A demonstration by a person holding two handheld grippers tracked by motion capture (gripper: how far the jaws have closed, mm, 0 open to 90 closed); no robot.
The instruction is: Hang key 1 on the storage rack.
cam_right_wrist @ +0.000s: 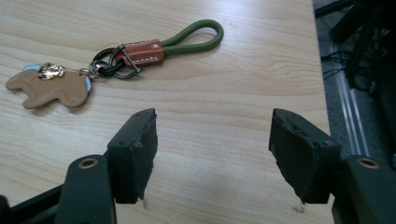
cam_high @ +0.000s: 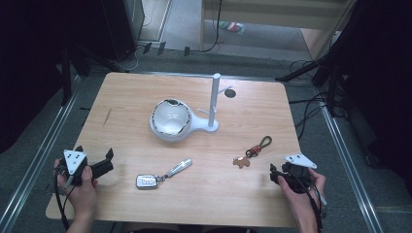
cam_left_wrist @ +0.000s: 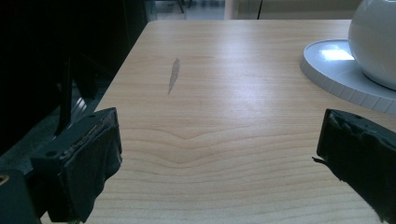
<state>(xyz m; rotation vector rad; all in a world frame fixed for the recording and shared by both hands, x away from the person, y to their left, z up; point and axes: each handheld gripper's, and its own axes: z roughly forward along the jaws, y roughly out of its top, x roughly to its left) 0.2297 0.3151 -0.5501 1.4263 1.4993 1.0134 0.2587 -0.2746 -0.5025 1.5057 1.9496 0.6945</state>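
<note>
My right gripper (cam_right_wrist: 212, 156) sits w/ jaws wide apart, nothing btwn them. The keychain w/ green loop (cam_right_wrist: 140, 51) lies just ahead and to its left, long axis slanting up-right — my right hand is nearer, I'd guess. Left gripper (cam_left_wrist: 217, 163) also spread, empty, near the white stand (cam_high: 182, 124); car key fob (cam_high: 148, 181) lies btwn both. Wood table (cam_high: 121, 111) — bare, plenty of room.
</note>
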